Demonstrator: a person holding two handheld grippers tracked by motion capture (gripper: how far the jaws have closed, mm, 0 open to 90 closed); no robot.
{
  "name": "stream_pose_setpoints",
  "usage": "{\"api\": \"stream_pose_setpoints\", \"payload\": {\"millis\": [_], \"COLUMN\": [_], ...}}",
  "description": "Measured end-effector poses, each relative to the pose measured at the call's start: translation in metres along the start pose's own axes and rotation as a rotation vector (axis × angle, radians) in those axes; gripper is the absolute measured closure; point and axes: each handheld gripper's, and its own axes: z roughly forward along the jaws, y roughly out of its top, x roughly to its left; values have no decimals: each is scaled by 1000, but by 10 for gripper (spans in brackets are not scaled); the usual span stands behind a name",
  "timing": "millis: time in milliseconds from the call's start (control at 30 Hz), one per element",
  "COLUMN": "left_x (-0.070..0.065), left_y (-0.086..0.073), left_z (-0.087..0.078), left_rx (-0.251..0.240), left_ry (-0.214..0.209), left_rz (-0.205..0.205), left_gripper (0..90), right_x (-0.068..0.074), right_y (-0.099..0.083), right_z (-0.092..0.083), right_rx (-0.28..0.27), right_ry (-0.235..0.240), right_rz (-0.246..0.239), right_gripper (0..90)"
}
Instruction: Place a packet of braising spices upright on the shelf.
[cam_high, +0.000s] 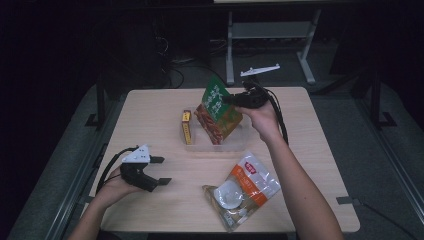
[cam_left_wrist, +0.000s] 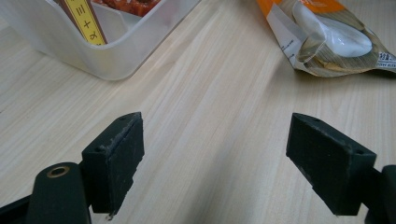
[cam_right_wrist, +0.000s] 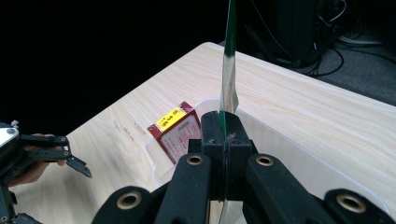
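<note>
So the right hand-held gripper (cam_high: 234, 100) is held up over the far middle of the tabletop (cam_high: 150, 115), and its jaws are clamped tight on the top edge of a green and red snack bag (cam_high: 218, 114). In the right gripper view the bag's thin edge (cam_right_wrist: 229, 70) can be seen pinched flat between the two black jaws, sticking straight up out of them. The bag is tilted and its lower end is down inside a clear plastic bin (cam_high: 239, 141) that is parked near the middle of the tabletop. A small red and yellow box (cam_high: 186, 127) is stood up along the left wall of that same bin, just beside the bag, and whether the two are touching can't be made out. The left hand-held gripper (cam_high: 161, 170) is kept low over the near left part of the tabletop, well apart from the bin, with its jaws spread wide and nothing between them, only bare wood being seen past the pads (cam_left_wrist: 119, 154) in the left gripper view. A second bag (cam_high: 243, 189), orange and white with a clear window, is laid flat on the near side of the tabletop, right of the left hand-held gripper and nearer than the bin, and it isn't touched by anything. The corner of the bin (cam_left_wrist: 116, 56) and the box (cam_left_wrist: 86, 21) are caught at the top of the left gripper view too.
</note>
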Motion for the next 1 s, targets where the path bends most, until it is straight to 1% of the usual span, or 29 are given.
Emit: {"api": "stream_pose_setpoints", "payload": {"millis": [33, 133, 267, 333, 400, 500, 600, 667, 767, 800, 900, 967, 1000], "left_x": [0, -1, -2, -3, -3, -3, -2, -3, -3, -3, -3, -3, -4], "left_y": [0, 0, 0, 0, 0, 0, 0, 0, 0, 0, 0, 0, 0], "left_z": [0, 0, 1, 2, 3, 3, 3, 3, 3, 4, 4, 4, 4], "left_rx": [1, 7, 7, 4, 9, 11, 12, 13, 12, 12, 14, 15, 15], "left_ry": [-1, -4, -3, -6, -7, -6, -5, -6, -8, -10, -11, -13, -13], "left_rz": [-1, 3, 1, -8, -3, 7, 6, 6, 3, -3, -3, 0, 1], "left_gripper": [186, 185, 185, 185, 185, 185, 185, 185, 185, 185, 185, 185, 185], "right_x": [0, 0, 1, 2, 3, 5, 5, 5, 6, 7, 7, 6, 6], "right_y": [0, -1, -7, -10, -12, -18, -27, -33, -42, -46, -52, -54, -54], "right_z": [0, 0, -4, -6, -10, -17, -23, -27, -32, -34, -36, -37, -37], "right_rx": [-2, -6, -5, -5, 4, 4, 11, 12, 5, -3, -16, -18, -22], "right_ry": [-3, 17, 18, 21, 10, -4, -16, -25, -23, -23, -35, -43, -45], "right_rz": [-3, 7, -3, -4, -14, -35, -53, -58, -56, -66, -87, -92, -84], "right_gripper": [885, 844, 796, 766, 742, 730, 732, 731, 733, 746, 790, 846, 871]}}
